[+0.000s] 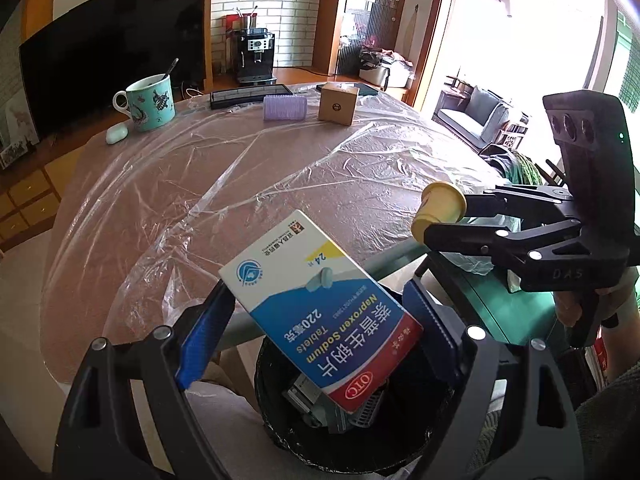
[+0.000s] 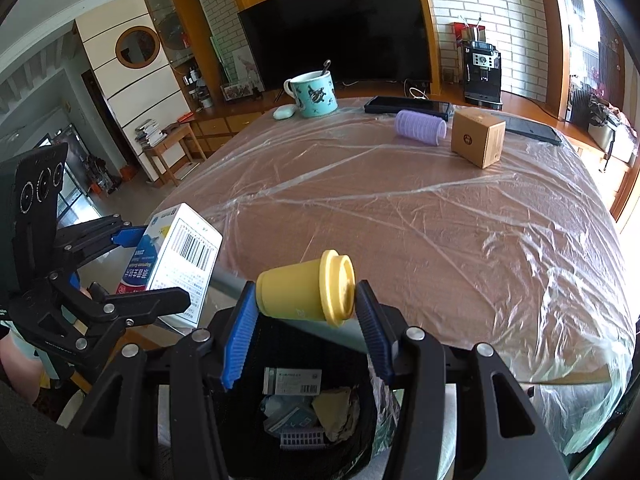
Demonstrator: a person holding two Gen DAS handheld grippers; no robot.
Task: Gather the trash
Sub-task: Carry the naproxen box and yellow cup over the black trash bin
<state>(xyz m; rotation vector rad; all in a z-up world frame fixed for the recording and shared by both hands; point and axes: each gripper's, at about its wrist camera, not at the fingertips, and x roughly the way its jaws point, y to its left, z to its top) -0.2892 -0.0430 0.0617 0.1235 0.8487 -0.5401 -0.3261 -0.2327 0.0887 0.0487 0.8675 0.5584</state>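
**Two items held over the bin at the table's near edge**

Round table under wrinkled clear plastic sheet: wide bare middle; things crowd only the far edge. Black mesh waste bin sits below the near edge, mouth open, partly filled.

Count, far edge: one teal patterned mug, one brown cardboard cube, one lilac ribbed roller, one white earbud case.

Left gripper, tilted down, clamps one blue-and-white tablet carton above the bin. Right gripper, also angled down and just beside it, pinches one small yellow lidded cup, lying sideways over the rim.
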